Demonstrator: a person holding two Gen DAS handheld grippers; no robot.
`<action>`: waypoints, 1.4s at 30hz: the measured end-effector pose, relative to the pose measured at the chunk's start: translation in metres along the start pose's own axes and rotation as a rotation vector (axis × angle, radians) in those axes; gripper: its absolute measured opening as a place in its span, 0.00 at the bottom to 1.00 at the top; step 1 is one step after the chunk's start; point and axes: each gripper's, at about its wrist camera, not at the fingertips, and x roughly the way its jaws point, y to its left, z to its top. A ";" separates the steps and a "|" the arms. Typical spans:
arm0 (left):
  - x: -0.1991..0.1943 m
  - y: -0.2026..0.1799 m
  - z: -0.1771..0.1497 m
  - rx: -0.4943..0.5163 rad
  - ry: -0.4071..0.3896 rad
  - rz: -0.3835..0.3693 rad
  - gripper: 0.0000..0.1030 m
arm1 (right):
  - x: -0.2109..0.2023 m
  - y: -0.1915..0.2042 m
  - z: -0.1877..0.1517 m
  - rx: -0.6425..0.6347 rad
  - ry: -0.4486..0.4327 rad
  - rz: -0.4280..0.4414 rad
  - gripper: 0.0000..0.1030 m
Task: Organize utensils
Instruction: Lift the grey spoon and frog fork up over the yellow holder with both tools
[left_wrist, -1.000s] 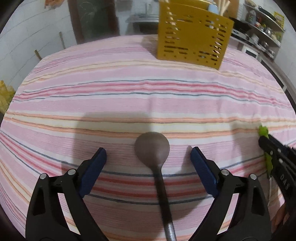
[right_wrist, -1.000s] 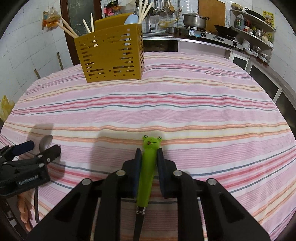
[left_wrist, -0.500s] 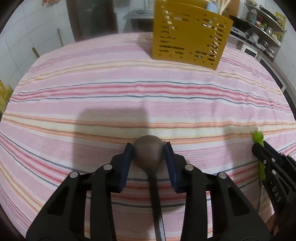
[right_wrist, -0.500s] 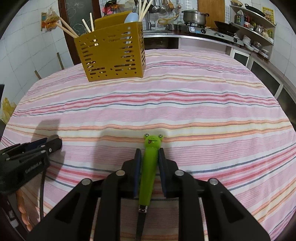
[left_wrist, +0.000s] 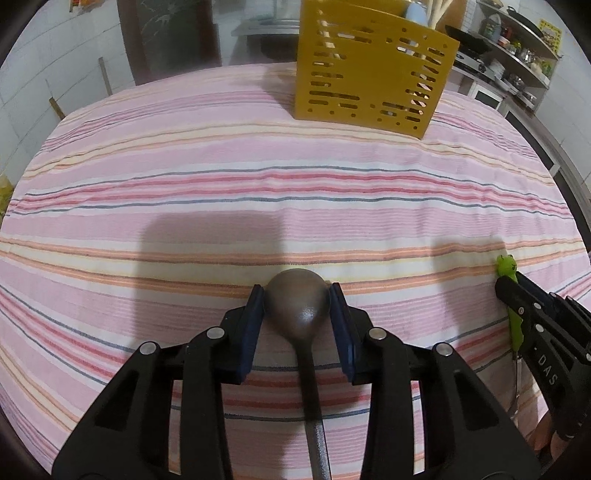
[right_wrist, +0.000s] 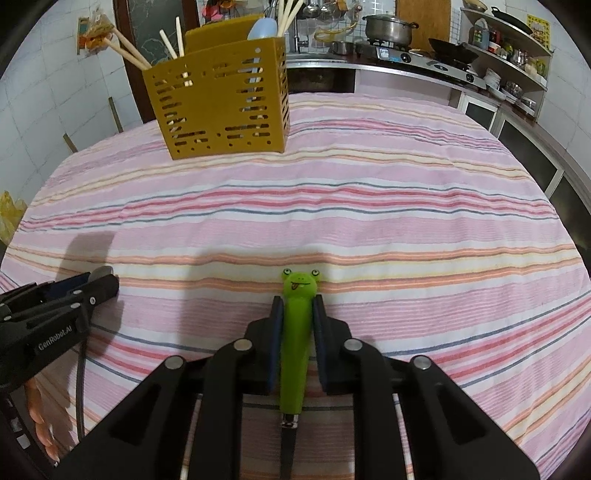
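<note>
Two grippers sit low over the near edge of a table under a pink striped tablecloth (right_wrist: 369, 221). The left gripper (left_wrist: 297, 295) has its blue pads closed against the sides of a dark spoon's bowl (left_wrist: 297, 301), the spoon's handle running back between the black arms toward the camera; its jaws have been closing in the last second and now clamp the bowl. The right gripper (right_wrist: 297, 317) is clenched on the green frog-headed handle of a utensil (right_wrist: 297, 332), the frog face poking out past the fingertips and the metal shaft trailing back under the gripper; which kind of utensil it is cannot be told. Its jaws have tightened slightly on that handle.

Both utensils are at the near side of the cloth, well apart from each other. Far across the table stands a yellow slotted utensil holder (right_wrist: 221, 103) with chopsticks (right_wrist: 129, 48) and a pale blue spoon (right_wrist: 263, 28) sticking up from it. Open striped cloth lies between the grippers and the holder. Behind the table, a metal pot (right_wrist: 388, 27) sits on a stove (right_wrist: 417, 59), with cluttered shelves (right_wrist: 509, 44) at the right.
</note>
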 end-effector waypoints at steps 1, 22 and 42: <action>-0.001 0.001 0.000 0.005 -0.003 -0.005 0.34 | -0.002 0.000 0.000 0.003 -0.009 0.002 0.16; -0.064 0.041 0.028 0.035 -0.304 0.001 0.34 | -0.046 0.009 0.031 0.066 -0.316 0.046 0.15; -0.107 0.046 0.048 0.080 -0.593 0.010 0.34 | -0.072 0.009 0.063 0.086 -0.588 0.012 0.15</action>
